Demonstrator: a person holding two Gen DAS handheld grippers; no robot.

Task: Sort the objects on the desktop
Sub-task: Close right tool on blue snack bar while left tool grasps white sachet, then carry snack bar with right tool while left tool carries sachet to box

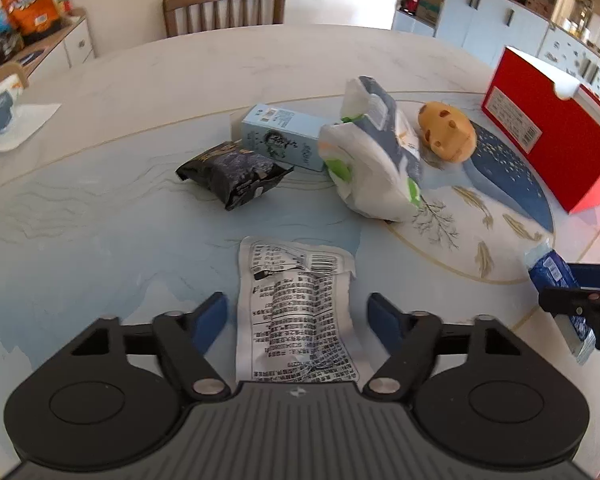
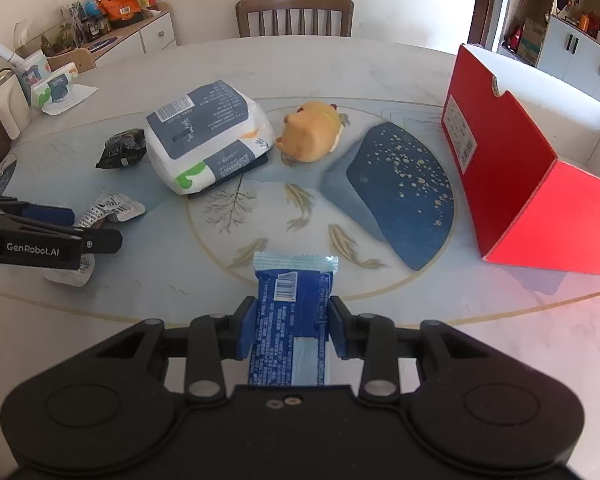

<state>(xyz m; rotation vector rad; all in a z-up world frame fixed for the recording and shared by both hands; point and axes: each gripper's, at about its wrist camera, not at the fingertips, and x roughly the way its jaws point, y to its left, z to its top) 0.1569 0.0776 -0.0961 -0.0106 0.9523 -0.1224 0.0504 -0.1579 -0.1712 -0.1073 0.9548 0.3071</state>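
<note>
Here, the round table (image 2: pixel 340 76) holds a few things to sort. There is one blue packet (image 2: pixel 290 320), one white packet (image 1: pixel 296 312), one black packet (image 1: pixel 232 170), one big tissue pack (image 2: pixel 204 136), one pale blue box (image 1: pixel 278 136), one yellow toy (image 2: pixel 312 130) and one red box (image 2: pixel 508 172). A second, smaller tissue pack (image 2: pixel 54 90) lies far off on the left side of the table. One wooden chair (image 2: pixel 294 14) stands at the far side.

The right gripper (image 2: pixel 292 330) points down at a slant toward the table. Its two blue pads press on the sides of the blue packet, so it has hold of it. The jaws are only a little way open, as wide as the packet. The packet sticks out in front, at the near side of the table, and the red box stands to its right.

The left gripper (image 1: pixel 298 312) also points down at a slant. Its jaws stand about half open, one on each side of the white packet. The pads do not touch it. The white packet lies flat on the table, near and left of the tissue pack. The black packet and the pale blue box lie farther back. The toy sits just right of the tissue pack.
</note>
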